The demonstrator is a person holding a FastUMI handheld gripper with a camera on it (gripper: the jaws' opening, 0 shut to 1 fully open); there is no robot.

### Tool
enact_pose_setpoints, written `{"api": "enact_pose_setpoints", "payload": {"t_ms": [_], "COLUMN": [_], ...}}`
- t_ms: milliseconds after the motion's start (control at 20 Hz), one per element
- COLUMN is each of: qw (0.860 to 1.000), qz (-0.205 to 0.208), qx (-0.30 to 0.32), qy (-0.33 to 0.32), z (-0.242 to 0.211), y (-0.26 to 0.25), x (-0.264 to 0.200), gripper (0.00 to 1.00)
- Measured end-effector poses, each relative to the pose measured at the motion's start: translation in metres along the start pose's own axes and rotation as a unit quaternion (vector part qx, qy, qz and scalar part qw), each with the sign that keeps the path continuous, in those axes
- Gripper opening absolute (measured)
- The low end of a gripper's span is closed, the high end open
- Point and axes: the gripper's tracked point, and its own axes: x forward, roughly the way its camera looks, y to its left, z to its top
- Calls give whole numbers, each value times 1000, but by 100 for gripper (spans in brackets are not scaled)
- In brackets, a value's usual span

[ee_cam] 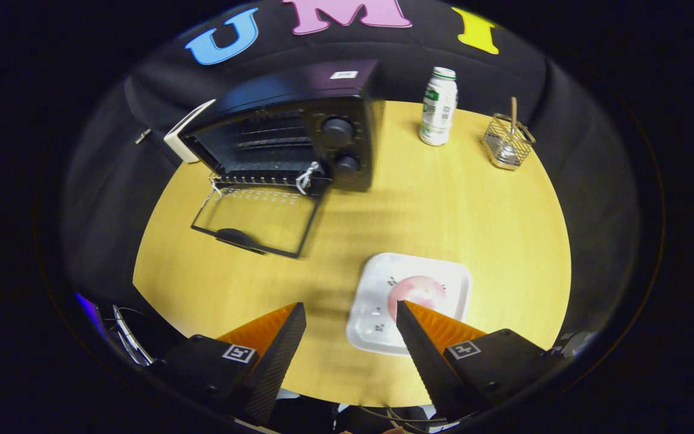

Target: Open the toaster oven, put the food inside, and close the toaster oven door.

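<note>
though claw (350, 313) agape, food (422, 289) just beyond

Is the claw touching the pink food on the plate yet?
Cannot tell. In the gripper view the open claw has one fingertip overlapping the pink food on the white plate, but height above it is unclear.

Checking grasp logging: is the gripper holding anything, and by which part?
Nothing is held: the gripper is open above the table, the pink food on the white plate just ahead.

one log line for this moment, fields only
oven door: open, flat on table | food: on white plate | gripper: open, above plate's near edge, holding nothing
</note>
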Motion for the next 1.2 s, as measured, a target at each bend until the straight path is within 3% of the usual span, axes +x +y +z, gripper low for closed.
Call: {"api": "enact_pose_setpoints", "payload": {"t_ms": [300,500,550,750,850,950,1050,1100,1200], "qw": [997,991,989,984,983,982,982,981,979], "qz": [-38,-27,-27,0,-8,-6,2,9,37], "qx": [21,74,80,116,114,125,128,131,148], "qy": [71,111,120,134,144,144,140,140,138], "z": [-29,-47,-50,-48,-54,-54,-61,-60,-61], "y": [-99,-121,-123,-118,-122,-123,-124,-124,-123], "x": [15,36,41,58,62,66,76,67,72], "gripper": [99,99,94,57,56,16,17,9,5]}}
